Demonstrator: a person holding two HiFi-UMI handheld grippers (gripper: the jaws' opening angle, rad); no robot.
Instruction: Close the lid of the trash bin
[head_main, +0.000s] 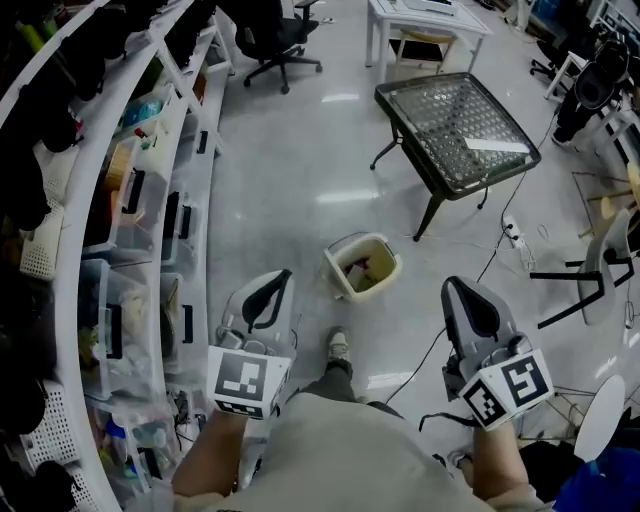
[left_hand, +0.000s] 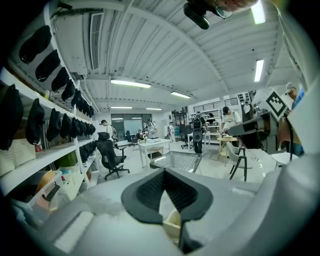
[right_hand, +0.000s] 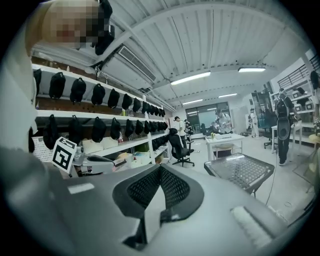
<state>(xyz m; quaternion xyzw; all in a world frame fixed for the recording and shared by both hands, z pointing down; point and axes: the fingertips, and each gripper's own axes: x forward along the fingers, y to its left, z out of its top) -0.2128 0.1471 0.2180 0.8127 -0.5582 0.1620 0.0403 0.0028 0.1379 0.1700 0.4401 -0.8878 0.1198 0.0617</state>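
The cream trash bin (head_main: 362, 266) stands on the grey floor just ahead of my feet, its top open with dark contents showing inside. My left gripper (head_main: 280, 278) is held at waist height, to the left of the bin and nearer me, jaws together and empty. On the other side, my right gripper (head_main: 455, 288) is also shut on nothing. Neither touches the bin. In the left gripper view the left gripper (left_hand: 166, 192) points across the room, with a cream sliver showing low between its pads. The right gripper (right_hand: 159, 189) points level at the room too.
White shelving (head_main: 150, 230) with storage boxes runs along the left. A black mesh-top table (head_main: 455, 130) stands beyond the bin. A power strip (head_main: 515, 235) and cables lie on the floor to the right, near a chair (head_main: 600, 270). My shoe (head_main: 338, 345) is close behind the bin.
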